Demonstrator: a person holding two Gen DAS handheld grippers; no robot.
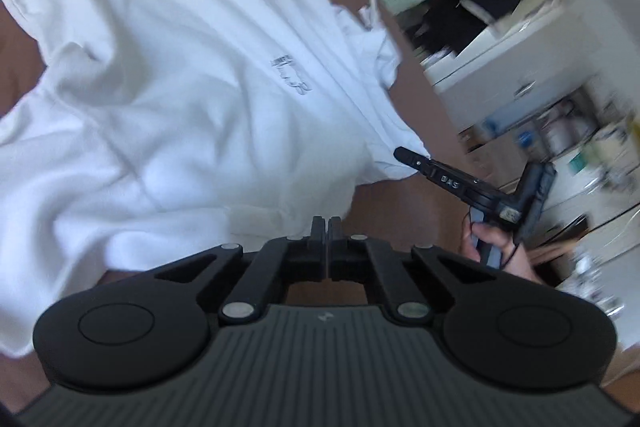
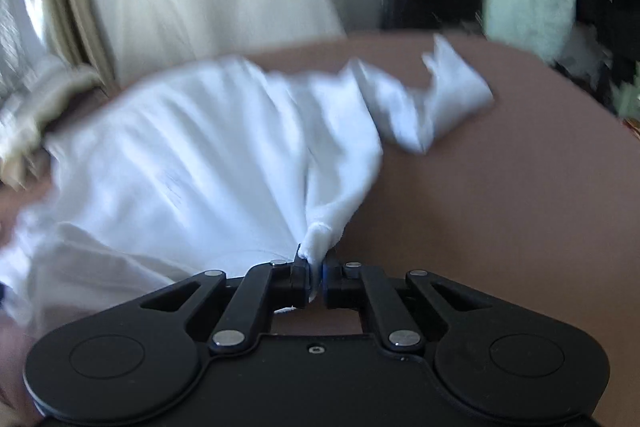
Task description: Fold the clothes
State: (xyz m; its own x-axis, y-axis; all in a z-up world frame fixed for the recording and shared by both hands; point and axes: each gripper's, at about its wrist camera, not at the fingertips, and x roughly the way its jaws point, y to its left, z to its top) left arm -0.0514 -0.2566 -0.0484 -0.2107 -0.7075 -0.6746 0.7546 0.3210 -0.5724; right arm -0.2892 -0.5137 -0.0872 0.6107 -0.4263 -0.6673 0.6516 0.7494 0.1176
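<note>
— Right gripper (image 2: pixel 317 269): clamped on what?
— A bunched edge of the white shirt (image 2: pixel 200 155), which spreads away from it across the brown table (image 2: pixel 500 207).
— And the left gripper (image 1: pixel 328 227)?
— Fingers together at the shirt's near hem; whether cloth is pinched cannot be told.

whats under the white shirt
The white shirt lies on a brown surface, which shows around its edges. Whatever sits beneath the middle of the cloth is covered and cannot be seen.
</note>
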